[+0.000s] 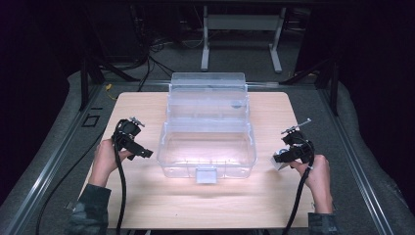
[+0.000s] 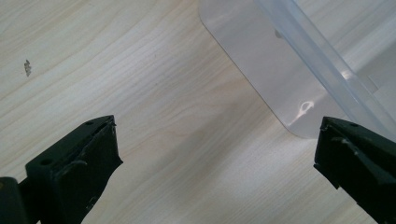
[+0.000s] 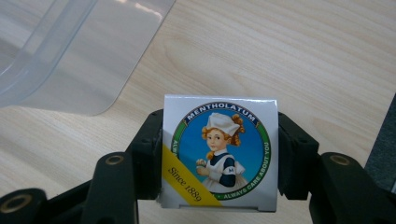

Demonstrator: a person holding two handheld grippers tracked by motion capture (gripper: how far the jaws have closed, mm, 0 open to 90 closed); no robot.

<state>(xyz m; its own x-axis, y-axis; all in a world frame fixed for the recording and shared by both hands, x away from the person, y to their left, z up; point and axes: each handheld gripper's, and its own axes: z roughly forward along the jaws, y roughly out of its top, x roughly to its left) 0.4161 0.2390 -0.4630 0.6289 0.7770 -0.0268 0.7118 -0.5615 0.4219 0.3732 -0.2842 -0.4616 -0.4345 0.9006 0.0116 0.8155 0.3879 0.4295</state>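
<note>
A clear plastic box (image 1: pixel 208 149) with its lid standing open at the back sits in the middle of the wooden table (image 1: pixel 147 200). My right gripper (image 1: pixel 280 160), to the right of the box, is shut on a small white Mentholatum carton (image 3: pixel 219 154) printed with a round blue picture; its jaws press the carton's two sides, and the carton hangs above the table. My left gripper (image 1: pixel 146 152) is held to the left of the box, open, with bare wood between its jaws. A corner of the clear box (image 2: pixel 285 70) lies ahead of them in the left gripper view.
The table's right edge (image 3: pixel 383 144) lies close to the right gripper. Grey padded floor (image 1: pixel 63 142) surrounds the table. A white metal stand (image 1: pixel 240 29) and cables lie beyond the far edge. Cables trail from both grippers toward the near edge.
</note>
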